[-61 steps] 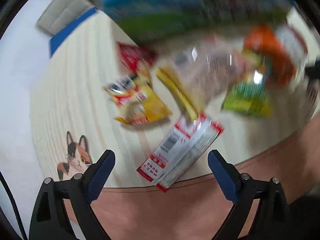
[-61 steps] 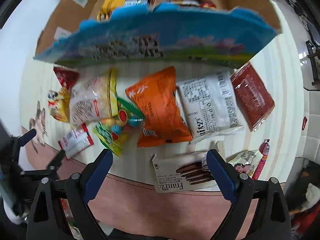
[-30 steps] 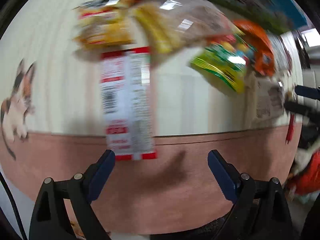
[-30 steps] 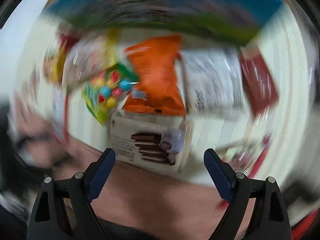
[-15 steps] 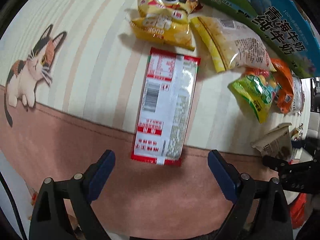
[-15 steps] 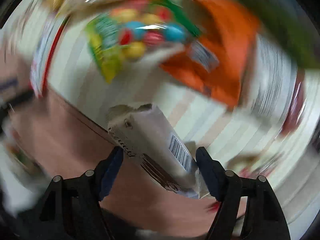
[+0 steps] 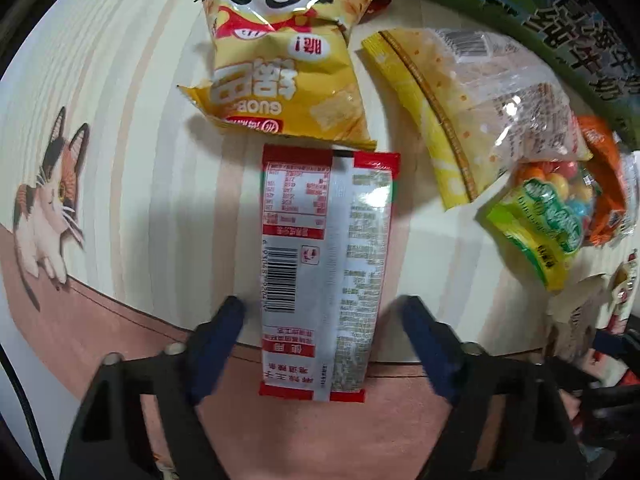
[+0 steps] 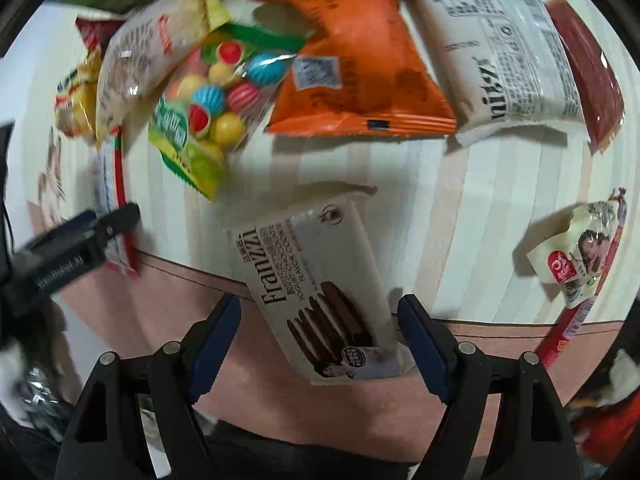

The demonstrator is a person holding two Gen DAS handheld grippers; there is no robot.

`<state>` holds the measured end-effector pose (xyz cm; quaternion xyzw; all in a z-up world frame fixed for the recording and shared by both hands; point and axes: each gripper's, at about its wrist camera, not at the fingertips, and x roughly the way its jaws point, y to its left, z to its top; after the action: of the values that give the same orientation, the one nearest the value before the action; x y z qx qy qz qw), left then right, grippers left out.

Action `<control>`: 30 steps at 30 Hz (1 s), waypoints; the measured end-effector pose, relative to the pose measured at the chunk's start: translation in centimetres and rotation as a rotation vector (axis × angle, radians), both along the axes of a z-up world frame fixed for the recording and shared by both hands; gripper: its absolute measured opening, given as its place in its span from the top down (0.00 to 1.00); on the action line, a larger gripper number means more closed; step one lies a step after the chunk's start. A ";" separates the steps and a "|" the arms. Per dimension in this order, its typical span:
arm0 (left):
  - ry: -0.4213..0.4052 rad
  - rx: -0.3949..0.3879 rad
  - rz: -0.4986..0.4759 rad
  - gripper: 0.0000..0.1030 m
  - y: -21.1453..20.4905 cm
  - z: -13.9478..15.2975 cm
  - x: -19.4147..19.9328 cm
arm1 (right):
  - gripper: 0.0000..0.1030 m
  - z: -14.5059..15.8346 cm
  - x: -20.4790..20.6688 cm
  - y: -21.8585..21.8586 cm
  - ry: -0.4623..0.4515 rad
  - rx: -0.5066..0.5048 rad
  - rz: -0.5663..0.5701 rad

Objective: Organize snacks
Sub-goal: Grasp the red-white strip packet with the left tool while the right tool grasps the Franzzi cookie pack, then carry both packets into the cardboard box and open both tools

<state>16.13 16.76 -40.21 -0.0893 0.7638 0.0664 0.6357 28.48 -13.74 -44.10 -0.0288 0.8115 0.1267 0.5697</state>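
Note:
A red-and-silver packet (image 7: 324, 248) lies back side up at the table's front edge. My left gripper (image 7: 320, 308) points down over its near end. Its jaws are closing with the packet between them, and a small gap shows on each side. A white Franzzi biscuit box (image 8: 316, 280) sits tilted between the fingers of my right gripper (image 8: 318, 308). Those jaws are opening, with a clear gap at the left pad. One left fingertip (image 8: 120, 216) shows at the left of the right wrist view.
Behind lie a yellow panda chip bag (image 7: 280, 68), a clear cracker bag (image 7: 480, 92), a green candy-ball bag (image 8: 200, 108), an orange packet (image 8: 352, 60), a white packet (image 8: 504, 60) and a dark red one (image 8: 588, 76). A blue-green carton (image 7: 560, 12) stands at the back. A small wrapper (image 8: 580, 252) lies right.
My left gripper has come down over the red-and-silver packet and its jaws have narrowed. The right gripper has rolled, and the biscuit box stands between jaws slightly wider than half a second ago.

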 end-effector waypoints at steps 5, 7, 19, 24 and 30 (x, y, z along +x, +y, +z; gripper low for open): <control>-0.010 -0.011 -0.016 0.53 -0.2 0.8 0.2 | 0.21 -1.0 -1.9 1.3 0.001 -0.061 0.024; -0.004 -0.096 -0.012 0.55 0.5 1.9 -1.3 | 0.33 -0.5 -2.4 1.1 -0.043 -0.093 0.020; 0.042 -0.131 0.037 0.56 -0.4 1.0 -6.7 | 0.34 0.1 -5.7 -2.2 0.026 -0.031 -0.161; 0.039 -0.136 0.038 0.56 -0.6 0.1 -7.4 | 0.34 -1.1 -5.5 -2.2 0.029 -0.057 -0.133; 0.015 -0.115 0.015 0.57 -4.6 2.3 -7.8 | 0.35 -1.5 -6.2 0.5 -0.030 -0.080 -0.086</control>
<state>8.37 12.15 -37.88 -0.1309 0.7705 0.0280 0.6233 22.24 -13.21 -45.60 -0.0187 0.8076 0.0692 0.5853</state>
